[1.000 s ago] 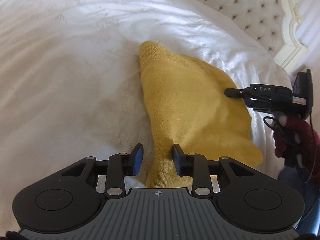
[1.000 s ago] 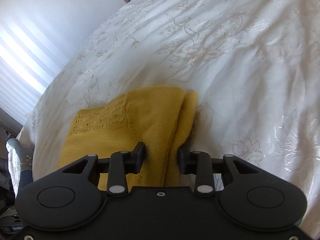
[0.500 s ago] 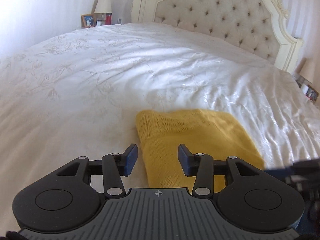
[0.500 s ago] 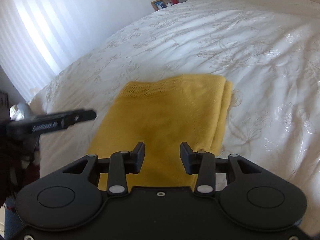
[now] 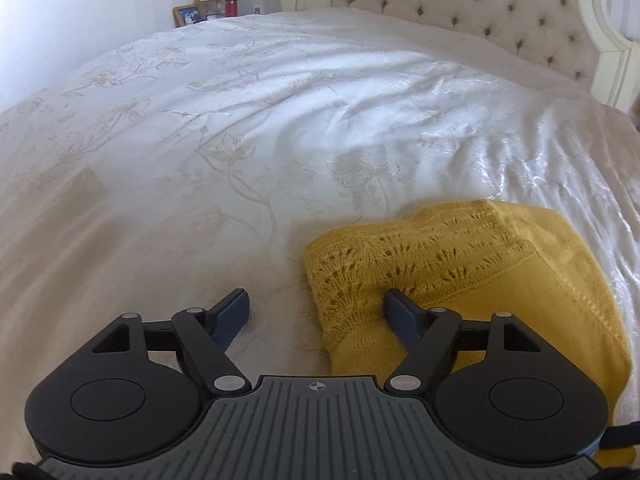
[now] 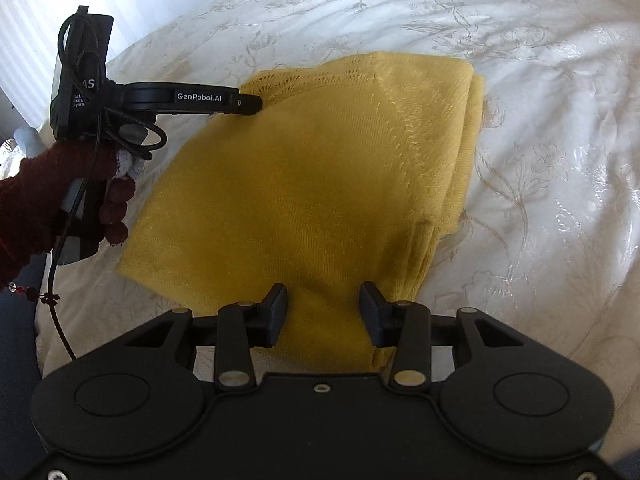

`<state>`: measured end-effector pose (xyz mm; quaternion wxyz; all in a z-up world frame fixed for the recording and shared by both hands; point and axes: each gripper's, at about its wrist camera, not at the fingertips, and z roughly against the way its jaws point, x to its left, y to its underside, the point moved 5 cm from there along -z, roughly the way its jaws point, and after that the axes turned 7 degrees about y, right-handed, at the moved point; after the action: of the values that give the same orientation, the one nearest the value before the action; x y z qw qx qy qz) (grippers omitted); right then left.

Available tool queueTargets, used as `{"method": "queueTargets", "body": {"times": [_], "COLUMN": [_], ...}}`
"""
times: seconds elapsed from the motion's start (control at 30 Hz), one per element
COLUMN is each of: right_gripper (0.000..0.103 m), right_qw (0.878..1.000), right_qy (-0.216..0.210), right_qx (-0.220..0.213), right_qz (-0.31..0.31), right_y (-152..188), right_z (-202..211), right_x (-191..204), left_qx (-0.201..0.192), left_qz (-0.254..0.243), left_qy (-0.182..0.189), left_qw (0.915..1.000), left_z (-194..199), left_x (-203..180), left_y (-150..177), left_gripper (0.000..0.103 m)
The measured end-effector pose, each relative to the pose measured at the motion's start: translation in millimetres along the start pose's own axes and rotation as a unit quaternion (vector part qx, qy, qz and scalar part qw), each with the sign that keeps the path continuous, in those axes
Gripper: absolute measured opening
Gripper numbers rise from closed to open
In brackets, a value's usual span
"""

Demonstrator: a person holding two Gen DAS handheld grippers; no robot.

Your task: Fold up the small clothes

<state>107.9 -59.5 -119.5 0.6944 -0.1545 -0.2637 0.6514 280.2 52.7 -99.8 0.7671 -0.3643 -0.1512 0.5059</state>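
On the bedspread (image 5: 280, 112), the left gripper (image 5: 316, 308) gapes wide, straddling the yellow knit's (image 6: 320, 184) lacy corner; one finger touches it. The right gripper (image 6: 323, 312) hangs parted over its near edge, holding nothing.

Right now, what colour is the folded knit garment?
Mustard yellow garment, with a lacy openwork band; clearest in the left wrist view.

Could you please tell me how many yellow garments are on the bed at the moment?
1: a folded yellow knit garment lies on the white bedspread, with the open left hand-held gripper at its lace-trimmed corner. None other shows, though the views miss part of the bed.
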Motion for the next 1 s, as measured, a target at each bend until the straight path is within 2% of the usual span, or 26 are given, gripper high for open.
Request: {"method": "queueTargets", "body": {"times": [0.13,0.23,0.33,0.37,0.4,0.43,0.57,0.73,1.0], "right_gripper": [0.051,0.058,0.074,0.086,0.097,0.1,0.102,0.102,0.102], "right_qw": [1.0,1.0,1.0,1.0,1.0,1.0,0.999,0.995,0.984], "right_qy": [0.004,-0.001,-0.002,-0.001,0.002,0.005,0.006,0.059,0.092], "right_qx": [0.0,-0.003,-0.006,-0.009,-0.01,-0.012,-0.038,-0.066,-0.136], "right_qz": [0.002,-0.002,-0.005,-0.004,-0.004,-0.007,-0.02,-0.036,-0.067], "right_y": [2,5,8,11,13,15,26,34,37], "right_z": [3,7,15,20,23,28,47,64,90], "right_x": [2,2,5,7,8,7,3,-2,-6], "left_qx": [0.003,0.003,-0.001,-0.003,-0.004,-0.007,-0.004,-0.005,0.001], "left_qz": [0.036,0.057,0.041,0.036,0.032,0.031,0.046,0.065,0.021], "left_qy": [0.017,0.027,0.01,0.009,0.007,0.006,-0.008,-0.016,-0.024], "left_qw": [0.9992,0.998,0.9991,0.9993,0.9994,0.9995,0.9989,0.9978,0.9995], "left_z": [10,26,47,53,61,68,92,117,144], "left_x": [6,6,0,-3,-6,-8,-16,-32,-73], "left_y": [0,2,7,10,12,16,34,57,81], "left_gripper": [0.078,0.079,0.084,0.087,0.098,0.102,0.103,0.103,0.103]}}
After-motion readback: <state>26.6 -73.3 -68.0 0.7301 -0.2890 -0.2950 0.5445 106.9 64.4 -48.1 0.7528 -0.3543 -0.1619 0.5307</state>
